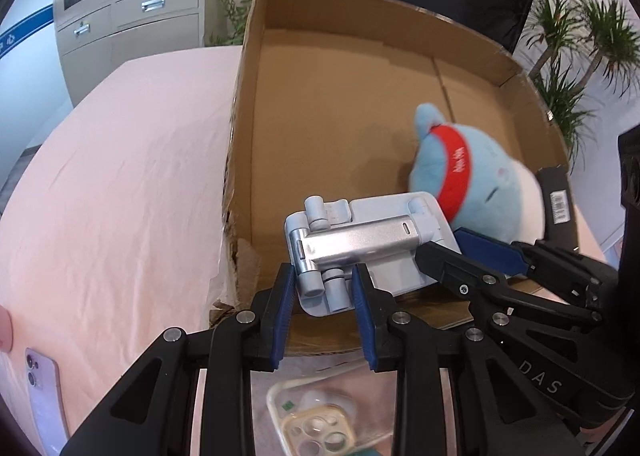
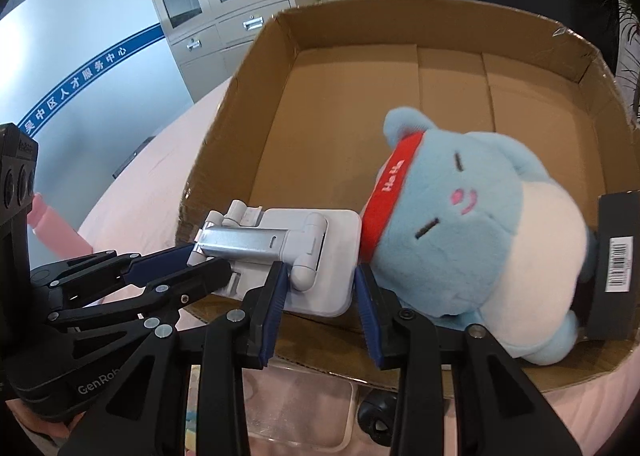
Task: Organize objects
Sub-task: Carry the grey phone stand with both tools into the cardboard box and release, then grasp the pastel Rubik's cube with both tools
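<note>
1. Both the left claw (image 1: 323, 292) and the right claw (image 2: 318, 288) pinched the hinged white-and-metal phone stand (image 1: 360, 240) over the cardboard box's (image 1: 288, 159) near rim
2. A fluffy blue plush (image 2: 472, 240) with a red band lay inside the box

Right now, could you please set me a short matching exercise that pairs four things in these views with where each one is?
Things:
1. phone stand
2. plush toy
3. purple phone
4. cardboard box

Places:
A. lying flat on the pink cloth, outside the box
B. lying on its side inside the box
C. gripped at both ends by the hand-held grippers, over the box's near edge
D. sitting open on the pink-covered table

Pairs: 1-C, 2-B, 3-A, 4-D
</note>
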`<state>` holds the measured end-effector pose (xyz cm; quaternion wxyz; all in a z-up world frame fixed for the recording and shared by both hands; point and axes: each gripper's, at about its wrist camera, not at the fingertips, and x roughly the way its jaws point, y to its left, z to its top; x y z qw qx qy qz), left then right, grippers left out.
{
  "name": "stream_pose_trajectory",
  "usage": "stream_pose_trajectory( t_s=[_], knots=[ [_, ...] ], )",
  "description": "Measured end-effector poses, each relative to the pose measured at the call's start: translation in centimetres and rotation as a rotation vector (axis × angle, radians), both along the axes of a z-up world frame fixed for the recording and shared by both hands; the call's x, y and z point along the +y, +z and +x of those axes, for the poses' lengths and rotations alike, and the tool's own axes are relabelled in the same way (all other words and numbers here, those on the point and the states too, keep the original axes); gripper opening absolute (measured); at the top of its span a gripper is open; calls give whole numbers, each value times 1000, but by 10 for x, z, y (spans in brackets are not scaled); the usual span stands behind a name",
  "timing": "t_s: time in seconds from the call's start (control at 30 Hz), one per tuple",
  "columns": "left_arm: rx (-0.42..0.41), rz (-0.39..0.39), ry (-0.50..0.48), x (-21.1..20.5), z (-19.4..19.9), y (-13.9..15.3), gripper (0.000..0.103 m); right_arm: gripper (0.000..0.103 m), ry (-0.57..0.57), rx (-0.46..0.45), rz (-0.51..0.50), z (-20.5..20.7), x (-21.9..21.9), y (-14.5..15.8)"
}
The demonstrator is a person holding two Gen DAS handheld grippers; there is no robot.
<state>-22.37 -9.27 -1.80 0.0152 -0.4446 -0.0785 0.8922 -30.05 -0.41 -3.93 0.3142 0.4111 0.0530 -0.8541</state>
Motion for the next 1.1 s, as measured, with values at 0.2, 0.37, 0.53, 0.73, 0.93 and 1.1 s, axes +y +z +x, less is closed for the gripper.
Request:
stream_pose_trajectory(
  t_s=[0.2, 0.37, 0.53, 0.73, 0.93, 1.1],
  knots=[
    [11, 62, 32, -12, 16, 15, 29, 52, 4, 1, 42, 3, -3, 0],
    [77, 96, 76, -29, 63, 38, 71, 80, 34, 51, -43, 36, 21, 25],
    [58, 230, 133, -52, 116, 12, 81, 88, 144, -61, -114, 87, 32, 13],
    [-20, 396, 259, -81, 150, -33, 80, 88, 167, -94, -26, 158, 7, -39],
    [1, 355, 133, -43, 184, -26, 81, 56, 146, -101, 58, 174, 15, -70],
    [-40, 390, -72, 26, 195, -31, 81, 56, 301, -76, 96, 199, 88, -72]
  ],
)
